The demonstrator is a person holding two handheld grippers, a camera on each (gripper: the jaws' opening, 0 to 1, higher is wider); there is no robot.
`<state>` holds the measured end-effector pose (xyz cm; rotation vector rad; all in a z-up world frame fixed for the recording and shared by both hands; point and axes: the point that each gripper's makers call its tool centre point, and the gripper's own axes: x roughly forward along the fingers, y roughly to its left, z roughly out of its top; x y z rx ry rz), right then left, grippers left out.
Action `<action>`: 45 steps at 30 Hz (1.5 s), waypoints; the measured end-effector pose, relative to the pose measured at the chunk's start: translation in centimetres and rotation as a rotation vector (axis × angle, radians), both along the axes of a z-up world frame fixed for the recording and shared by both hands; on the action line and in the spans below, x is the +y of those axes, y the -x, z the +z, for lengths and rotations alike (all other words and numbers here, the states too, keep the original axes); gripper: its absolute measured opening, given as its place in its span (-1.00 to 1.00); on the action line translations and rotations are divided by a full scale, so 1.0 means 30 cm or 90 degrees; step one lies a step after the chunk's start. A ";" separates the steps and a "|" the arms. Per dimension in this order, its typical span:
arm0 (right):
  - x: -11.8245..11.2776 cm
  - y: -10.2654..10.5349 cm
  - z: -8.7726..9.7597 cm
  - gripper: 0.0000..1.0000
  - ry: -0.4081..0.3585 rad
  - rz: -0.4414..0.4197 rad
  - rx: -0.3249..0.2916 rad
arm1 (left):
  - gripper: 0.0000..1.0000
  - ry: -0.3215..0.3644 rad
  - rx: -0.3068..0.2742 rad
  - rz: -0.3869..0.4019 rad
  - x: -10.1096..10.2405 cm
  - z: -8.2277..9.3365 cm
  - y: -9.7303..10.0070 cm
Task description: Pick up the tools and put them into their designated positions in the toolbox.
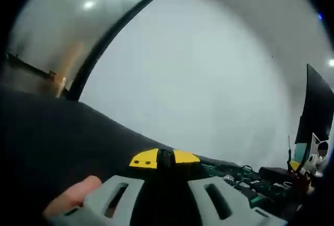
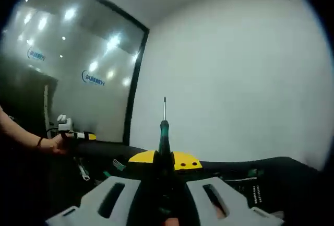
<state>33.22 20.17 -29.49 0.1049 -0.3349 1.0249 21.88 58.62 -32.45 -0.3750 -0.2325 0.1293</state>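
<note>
A screwdriver (image 2: 164, 132) with a green and black handle stands upright between my right gripper's (image 2: 165, 159) yellow-tipped jaws, which are shut on its handle; its thin metal shaft points up against the white wall. Beyond it lies the dark toolbox tray (image 2: 261, 176) with tools and printed labels. In the left gripper view, my left gripper (image 1: 165, 159) shows yellow tips with a dark gap between them, and what sits in that gap is unclear. A fingertip (image 1: 73, 197) rests beside its left jaw. Several tools (image 1: 237, 176) lie in the toolbox at the lower right.
A wrench (image 2: 82, 169) and a small green piece (image 2: 118, 164) lie on the dark surface at left. A person's hand (image 2: 52, 143) holds a white and yellow device (image 2: 73, 133). A dark glass partition (image 2: 78, 69) and a black panel (image 1: 318, 106) stand behind.
</note>
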 end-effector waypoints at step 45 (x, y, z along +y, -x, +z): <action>-0.003 0.064 0.018 -0.83 -0.009 0.034 -0.037 | -0.32 0.093 -0.018 -0.456 -1.222 0.241 -0.323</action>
